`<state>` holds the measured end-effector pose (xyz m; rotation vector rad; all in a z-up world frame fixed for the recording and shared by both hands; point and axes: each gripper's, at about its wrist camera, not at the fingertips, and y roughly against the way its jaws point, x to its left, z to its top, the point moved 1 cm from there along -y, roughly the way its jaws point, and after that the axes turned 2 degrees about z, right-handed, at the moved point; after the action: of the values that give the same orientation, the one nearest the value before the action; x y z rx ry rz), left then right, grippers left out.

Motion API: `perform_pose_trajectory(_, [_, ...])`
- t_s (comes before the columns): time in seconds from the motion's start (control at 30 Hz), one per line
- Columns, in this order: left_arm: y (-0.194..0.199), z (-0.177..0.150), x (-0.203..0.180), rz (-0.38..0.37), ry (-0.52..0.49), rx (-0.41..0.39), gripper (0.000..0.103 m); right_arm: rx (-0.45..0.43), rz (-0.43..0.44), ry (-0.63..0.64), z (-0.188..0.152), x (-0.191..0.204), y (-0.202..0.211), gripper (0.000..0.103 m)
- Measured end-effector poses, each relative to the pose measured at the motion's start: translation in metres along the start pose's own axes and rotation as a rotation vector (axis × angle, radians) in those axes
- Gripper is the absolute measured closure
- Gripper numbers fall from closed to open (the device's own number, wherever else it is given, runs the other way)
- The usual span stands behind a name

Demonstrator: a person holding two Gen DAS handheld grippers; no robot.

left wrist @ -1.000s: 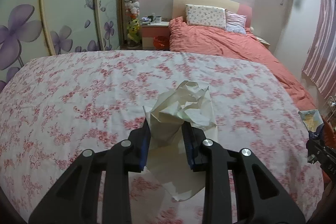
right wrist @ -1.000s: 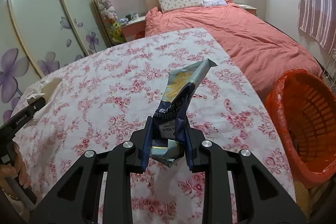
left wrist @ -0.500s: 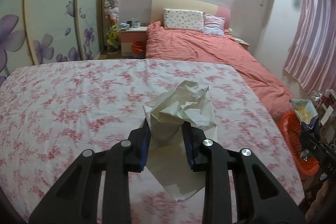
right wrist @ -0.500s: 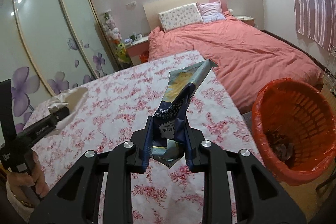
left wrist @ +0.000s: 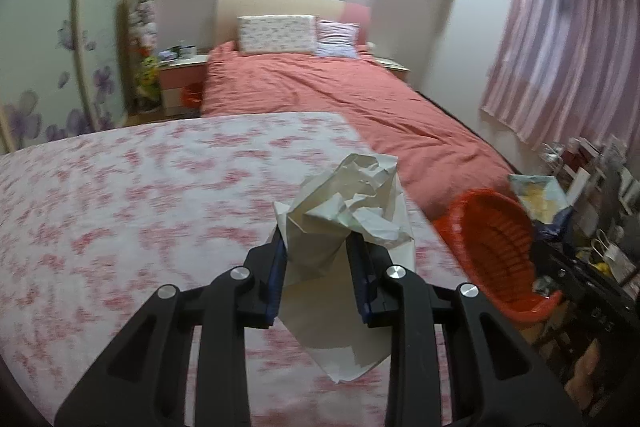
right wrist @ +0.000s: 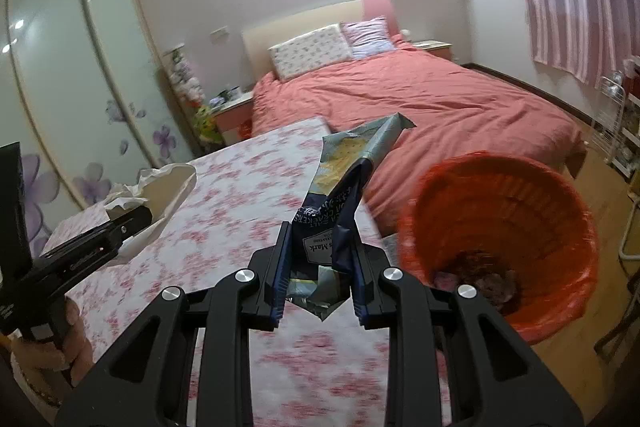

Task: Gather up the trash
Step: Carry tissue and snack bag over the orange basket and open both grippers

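My left gripper is shut on a crumpled piece of white paper and holds it above the floral tablecloth. My right gripper is shut on a blue and yellow cracker wrapper near the table's right edge. The red trash basket stands on the floor just right of the wrapper, with some trash at its bottom. The basket also shows in the left wrist view, with the wrapper above its far rim. The left gripper with the paper shows at the left of the right wrist view.
A bed with a salmon cover lies beyond the table. A nightstand and a floral wardrobe are at the left. Pink curtains and cluttered shelves are at the right.
Both grippers have swung to the right with their trash held. The red basket has come closer and larger in both views.
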<state>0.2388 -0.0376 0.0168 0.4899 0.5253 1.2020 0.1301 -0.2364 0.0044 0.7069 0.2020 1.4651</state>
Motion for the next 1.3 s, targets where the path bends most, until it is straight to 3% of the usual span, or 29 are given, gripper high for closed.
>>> perform_pose_trajectory(0.43, [-0.031, -0.004, -0.135, -0.203, -0.146, 0.042, 0.074, -0.026, -0.129, -0.104, 0.005, -0.077, 0.003, 0.076])
perform_pose_trajectory(0.63, [-0.06, -0.01, -0.184, -0.258, -0.204, 0.082, 0.073, -0.012, -0.166, -0.13, 0.009, -0.107, -0.007, 0.075])
perform_pose_trajectory(0.77, [-0.083, -0.014, -0.208, -0.271, -0.223, 0.13, 0.07, -0.005, -0.165, -0.157, 0.011, -0.127, -0.012, 0.068])
perform_pose_trajectory(0.97, [-0.105, -0.021, -0.213, -0.259, -0.229, 0.173, 0.055, 0.004, -0.185, -0.18, 0.006, -0.142, -0.015, 0.051])
perform_pose_trajectory(1.07, [-0.109, -0.023, -0.208, -0.249, -0.221, 0.183, 0.052, 0.002, -0.194, -0.2, 0.001, -0.148, -0.011, 0.049])
perform_pose_trajectory(1.3, [-0.086, -0.026, -0.179, -0.201, -0.212, 0.151, 0.046, -0.046, -0.243, -0.17, -0.004, -0.136, 0.015, 0.031])
